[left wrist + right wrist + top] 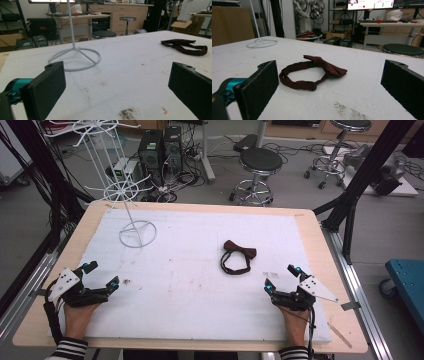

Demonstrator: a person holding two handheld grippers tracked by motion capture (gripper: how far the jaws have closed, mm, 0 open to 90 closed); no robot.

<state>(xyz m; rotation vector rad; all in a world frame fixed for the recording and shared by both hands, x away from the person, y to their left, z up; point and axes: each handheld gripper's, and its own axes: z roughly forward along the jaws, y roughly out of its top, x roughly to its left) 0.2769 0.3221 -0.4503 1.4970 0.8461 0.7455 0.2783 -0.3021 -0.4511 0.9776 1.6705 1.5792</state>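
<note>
A dark red bow tie with its strap looped lies on the white mat, right of centre. It lies just ahead of my right gripper and off to the far right from my left gripper, as a dark strap. A white wire rack stand rises at the back left, its ring base flat on the mat. My left gripper rests at the front left, open and empty. At the front right my right gripper is likewise open and empty.
The mat covers a wooden table with rounded corners. Small dark stains mark the mat near the left gripper. Stools, computer cases and cables stand on the floor beyond the far edge. Black frame posts flank the table.
</note>
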